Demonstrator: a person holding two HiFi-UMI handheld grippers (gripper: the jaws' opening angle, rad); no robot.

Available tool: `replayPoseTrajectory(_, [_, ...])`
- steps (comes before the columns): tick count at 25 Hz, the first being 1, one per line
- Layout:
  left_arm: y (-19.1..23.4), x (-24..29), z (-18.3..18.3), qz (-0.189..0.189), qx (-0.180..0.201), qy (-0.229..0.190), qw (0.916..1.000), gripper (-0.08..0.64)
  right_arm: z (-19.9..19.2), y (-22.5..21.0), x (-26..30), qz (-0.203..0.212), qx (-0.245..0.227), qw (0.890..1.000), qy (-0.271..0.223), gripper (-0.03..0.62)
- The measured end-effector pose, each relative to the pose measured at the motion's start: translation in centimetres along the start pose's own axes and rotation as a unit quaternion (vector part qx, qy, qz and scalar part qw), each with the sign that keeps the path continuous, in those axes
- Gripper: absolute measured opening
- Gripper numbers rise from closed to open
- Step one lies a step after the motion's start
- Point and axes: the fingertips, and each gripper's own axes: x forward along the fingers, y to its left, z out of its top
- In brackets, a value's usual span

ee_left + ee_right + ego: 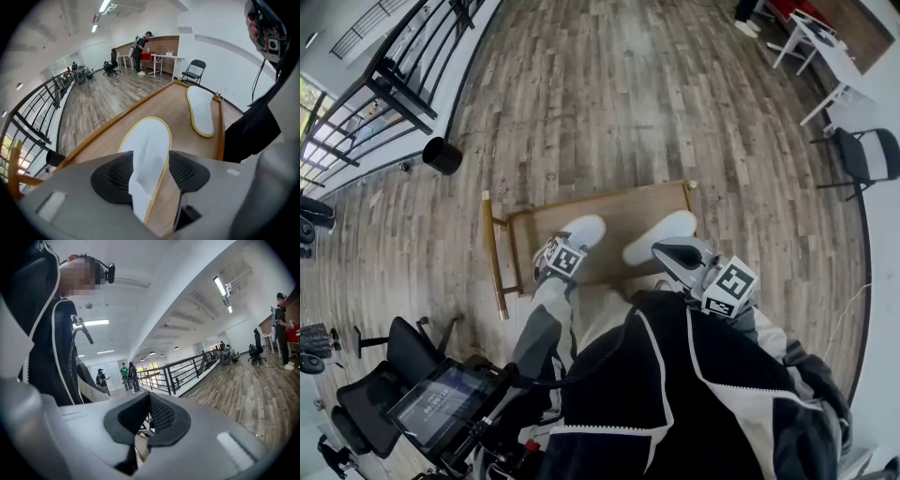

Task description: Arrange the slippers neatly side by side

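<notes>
Two white slippers with yellow-edged soles lie on a low wooden table (623,202). The left slipper (584,230) and the right slipper (661,236) point away from me with a gap between them. My left gripper (562,247) hangs over the left slipper's heel, pointing steeply down. In the left gripper view that slipper (150,136) lies between the open jaws of the left gripper (150,161), and the other slipper (201,110) lies farther off to the right. My right gripper (667,255) is held level near my body, next to the right slipper's heel. The right gripper (149,416) is shut and empty.
The table has a raised wooden rim (492,253). A black round bin (442,155) stands on the plank floor at the left, by a black railing (394,75). An office chair (403,361) and a tablet (441,403) are near me. A folding chair (867,155) stands at the right.
</notes>
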Motion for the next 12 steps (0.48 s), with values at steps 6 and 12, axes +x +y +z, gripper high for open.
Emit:
replayPoseTrajectory(6, [0.54, 0.48, -0.99, 0.011, 0.002, 0.023, 0.9997, 0.192, -0.41, -0.19, 0.00, -0.007, 0.005, 1.000, 0.002, 0.005])
replayPoseTrajectory(12, [1.01, -0.31, -0.72, 0.021, -0.017, 0.008, 0.9996, 0.035, -0.41, 0.33, 0.56, 0.003, 0.003, 1.000, 0.002, 0.005])
